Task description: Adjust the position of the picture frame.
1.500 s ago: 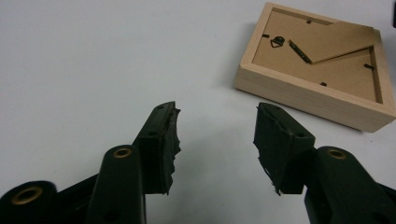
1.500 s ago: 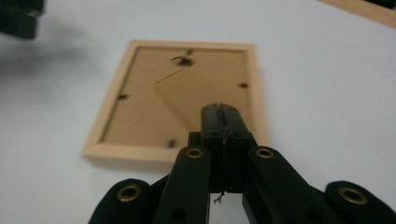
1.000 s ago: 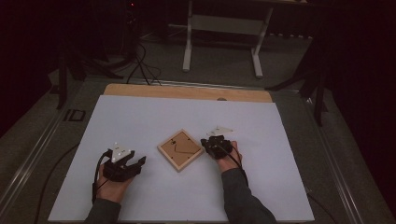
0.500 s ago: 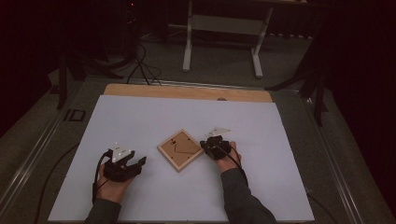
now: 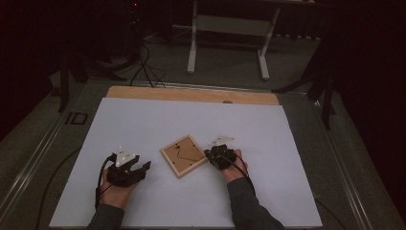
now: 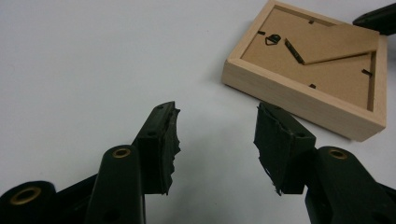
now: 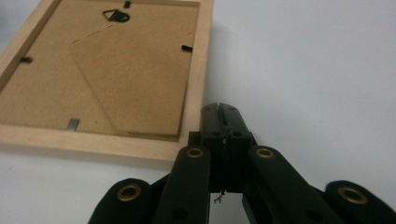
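Centrally on the white table [image 5: 143,124], a wooden picture frame [image 5: 184,155] lying face down, right gripper [image 5: 216,154] with jaws pressed together, empty, just beside the frame's right edge, left gripper [image 5: 140,168] with jaws spread, empty, near the frame's left side.

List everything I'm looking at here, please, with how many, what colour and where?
Square light wooden picture frame: one, pale wood with brown backboard, face down mid-table between the two grippers.
White sheet covering the table: one, white, under everything.
Bare wooden table edge: one strip, tan, along the far side.
White metal stand: one, white, on the dark floor beyond the table.
Black cables on the floor: several, black, far left.
Left gripper: one, black, jaws apart, near the frame's corner.
Right gripper: one, black, jaws closed, against the frame's edge.
Person's hands: two, at the near edge.
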Tool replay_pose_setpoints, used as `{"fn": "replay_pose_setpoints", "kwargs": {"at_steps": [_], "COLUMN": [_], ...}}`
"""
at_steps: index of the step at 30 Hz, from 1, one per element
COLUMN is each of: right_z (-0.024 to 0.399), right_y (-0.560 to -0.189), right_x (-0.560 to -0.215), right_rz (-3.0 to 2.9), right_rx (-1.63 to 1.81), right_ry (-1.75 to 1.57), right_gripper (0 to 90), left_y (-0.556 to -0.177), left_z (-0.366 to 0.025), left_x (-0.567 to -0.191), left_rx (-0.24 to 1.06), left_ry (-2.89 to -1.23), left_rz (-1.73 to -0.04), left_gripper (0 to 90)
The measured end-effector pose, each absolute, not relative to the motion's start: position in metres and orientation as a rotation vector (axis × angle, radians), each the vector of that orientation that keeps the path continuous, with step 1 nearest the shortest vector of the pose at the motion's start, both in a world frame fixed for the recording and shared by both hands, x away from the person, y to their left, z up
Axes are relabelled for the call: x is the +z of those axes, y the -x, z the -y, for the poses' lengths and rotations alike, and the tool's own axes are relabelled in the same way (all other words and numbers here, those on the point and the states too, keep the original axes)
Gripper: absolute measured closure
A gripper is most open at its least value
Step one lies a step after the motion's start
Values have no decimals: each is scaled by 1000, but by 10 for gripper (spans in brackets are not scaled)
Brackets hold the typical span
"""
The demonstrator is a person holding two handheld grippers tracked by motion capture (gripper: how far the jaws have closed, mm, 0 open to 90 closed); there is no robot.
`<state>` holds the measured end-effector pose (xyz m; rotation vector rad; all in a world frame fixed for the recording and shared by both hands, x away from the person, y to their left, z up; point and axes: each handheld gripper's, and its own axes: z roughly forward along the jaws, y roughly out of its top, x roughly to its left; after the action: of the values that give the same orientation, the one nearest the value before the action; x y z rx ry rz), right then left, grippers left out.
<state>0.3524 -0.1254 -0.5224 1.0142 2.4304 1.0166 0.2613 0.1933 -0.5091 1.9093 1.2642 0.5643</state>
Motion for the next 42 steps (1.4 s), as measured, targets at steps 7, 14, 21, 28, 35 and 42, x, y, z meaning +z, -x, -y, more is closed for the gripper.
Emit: {"fn": "replay_pose_setpoints", "kwargs": {"at_steps": [7,14,21,28,35,42], "right_z": [125,126,124,118,112,108], "right_y": [-339,-330,-323,-315,-310,-304], "right_x": [-521,-522,-523,-530,-530,-529], "right_rz": [-2461,-2470,-2488,-2528,-2547,-2567], "right_rx": [1010,1028,1015,972,975,982], "right_ry": [-978,-971,-946,-905,-864,-830], "right_gripper": [899,899,899,898,898,898], "left_y": [-261,-261,-262,-262,-265,-270], "left_z": [-191,-190,-181,-177,-172,-167], "left_x": [-510,-510,-513,-515,-519,-525], "left_rx": [557,551,538,520,490,455], "left_ry": [-1915,-1920,-1954,-1984,-2028,-2078], "left_rz": [-1260,-1253,-1227,-1207,-1191,-1195], "left_gripper": [497,500,508,573,748,889]}}
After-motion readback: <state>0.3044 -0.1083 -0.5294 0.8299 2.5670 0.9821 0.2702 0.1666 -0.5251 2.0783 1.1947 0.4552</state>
